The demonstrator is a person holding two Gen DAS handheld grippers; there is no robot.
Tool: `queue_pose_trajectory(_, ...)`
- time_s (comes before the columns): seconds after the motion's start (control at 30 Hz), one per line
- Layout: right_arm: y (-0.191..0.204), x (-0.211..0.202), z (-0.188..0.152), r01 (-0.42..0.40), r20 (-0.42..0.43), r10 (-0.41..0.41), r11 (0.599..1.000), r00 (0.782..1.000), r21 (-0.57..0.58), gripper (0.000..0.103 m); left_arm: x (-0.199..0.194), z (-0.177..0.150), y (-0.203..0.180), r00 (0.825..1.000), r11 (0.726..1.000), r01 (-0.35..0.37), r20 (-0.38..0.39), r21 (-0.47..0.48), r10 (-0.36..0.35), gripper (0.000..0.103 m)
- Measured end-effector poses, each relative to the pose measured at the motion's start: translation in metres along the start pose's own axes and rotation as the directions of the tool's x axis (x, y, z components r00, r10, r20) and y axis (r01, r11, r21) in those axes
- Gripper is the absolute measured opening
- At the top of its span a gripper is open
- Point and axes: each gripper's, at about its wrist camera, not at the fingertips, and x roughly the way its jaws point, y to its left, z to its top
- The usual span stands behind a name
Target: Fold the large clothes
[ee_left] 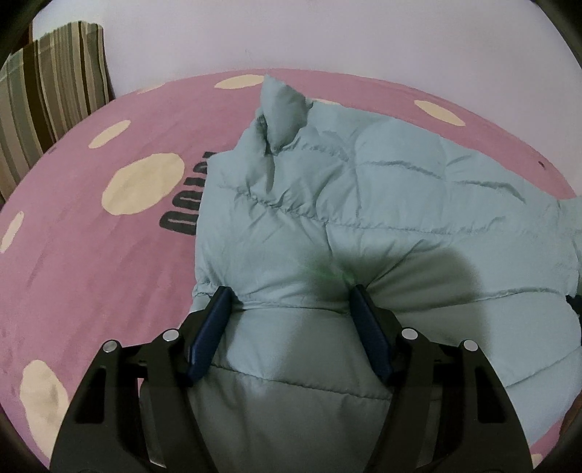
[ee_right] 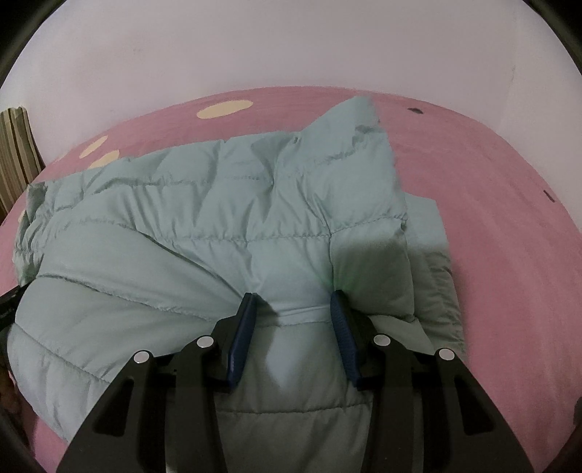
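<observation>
1. Pale blue-green quilted puffer jacket (ee_left: 363,203): spread flat across pink bedcover with cream oval spots (ee_left: 91,254); long axis crosswise in both views; one padded end (ee_left: 282,109) standing up on the jacket's far side toward the wall.
2. Plain white wall (ee_left: 327,32): directly behind the jacket, beyond the bedcover's far edge.
3. Striped brown-and-beige cushion (ee_left: 47,94): far left of the jacket, leaning against the wall.
4. Black lettering (ee_left: 189,203): printed on the bedcover, partly hidden under the jacket's left edge.
5. Left gripper (ee_left: 291,294): blue pads closed on a thick fold of the jacket's near edge.
6. Right gripper (ee_right: 293,302): blue pads pinching a narrower fold of the same near edge.
</observation>
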Motion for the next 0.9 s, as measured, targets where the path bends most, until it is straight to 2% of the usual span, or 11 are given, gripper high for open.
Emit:
queue_pose_trajectory(0.1, -0.003, -0.011, 0.0, -0.015, 0.008, 0.015, 1.0, 1.0, 0.014, 0.043, -0.011, 0.0, 0.0, 1.0, 1.0, -0.013, 0.007, 0.005, 0.013, 0.067)
queue_pose_trajectory(0.3, -0.017, -0.048, -0.001, -0.039, 0.055, 0.035, 0.997, 0.998, 0.062, 0.043, -0.037, -0.005, 0.01, 1.0, 1.0, 0.006, 0.03, -0.016, -0.006, 0.067)
queue_pose_trajectory(0.4, -0.025, -0.067, -0.003, -0.048, 0.079, 0.042, 0.996, 0.996, 0.08, 0.054, -0.054, -0.006, 0.018, 0.999, 0.999, 0.012, 0.049, -0.034, -0.011, 0.069)
queue_pose_trajectory(0.5, -0.034, -0.084, -0.007, -0.054, 0.102, 0.045, 0.994, 0.994, 0.094, 0.055, -0.067, -0.008, 0.028, 0.998, 0.998, 0.017, 0.066, -0.058, -0.013, 0.073)
queue_pose_trajectory(0.6, -0.043, -0.091, -0.011, -0.068, 0.101, 0.056, 0.991, 0.993, 0.119, 0.063, -0.074, -0.013, 0.043, 0.998, 0.992, 0.039, 0.055, -0.117, -0.033, 0.075)
queue_pose_trajectory(0.73, -0.059, -0.092, -0.022, -0.086, 0.09, 0.07, 0.979, 0.993, 0.184, 0.069, -0.074, -0.025, 0.067, 0.997, 0.969, 0.079, 0.024, -0.234, -0.075, 0.079)
queue_pose_trajectory(0.9, -0.081, -0.078, -0.041, -0.12, 0.046, 0.111, 0.947, 0.993, 0.297, 0.07, -0.059, -0.045, 0.082, 0.988, 0.928, 0.135, -0.027, -0.347, -0.154, 0.08)
